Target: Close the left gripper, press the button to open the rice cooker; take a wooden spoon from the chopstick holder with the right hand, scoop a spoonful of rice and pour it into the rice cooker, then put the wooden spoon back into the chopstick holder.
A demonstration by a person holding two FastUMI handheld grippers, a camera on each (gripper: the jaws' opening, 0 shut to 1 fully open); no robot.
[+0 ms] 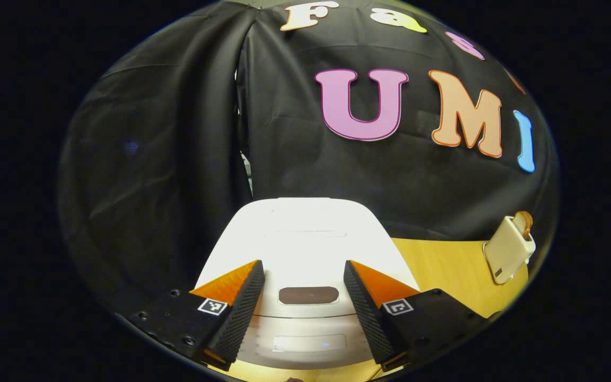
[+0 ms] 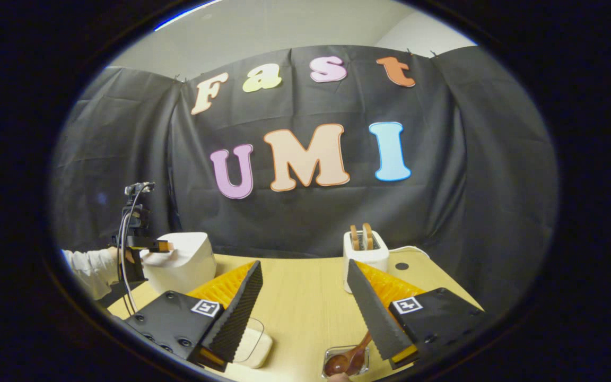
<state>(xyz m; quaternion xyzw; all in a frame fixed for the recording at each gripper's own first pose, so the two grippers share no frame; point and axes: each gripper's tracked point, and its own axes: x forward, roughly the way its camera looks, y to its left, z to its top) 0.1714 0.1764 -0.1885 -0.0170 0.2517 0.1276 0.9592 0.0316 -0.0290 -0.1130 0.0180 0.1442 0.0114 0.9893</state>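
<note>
Rice cooker (image 1: 305, 249), white with rounded lid, sits shut at the left end of the light wood table (image 1: 454, 265), dark oval button (image 1: 308, 295) facing up on its front. Left gripper (image 1: 304, 297) hovers over the lid, fingers wide apart either side of the button, not touching. Right gripper (image 2: 305, 305) likewise spread, holding nothing, above a clear holder (image 2: 345, 362) with brown wooden spoons (image 2: 343, 361). White toaster (image 2: 365, 254) behind.
</note>
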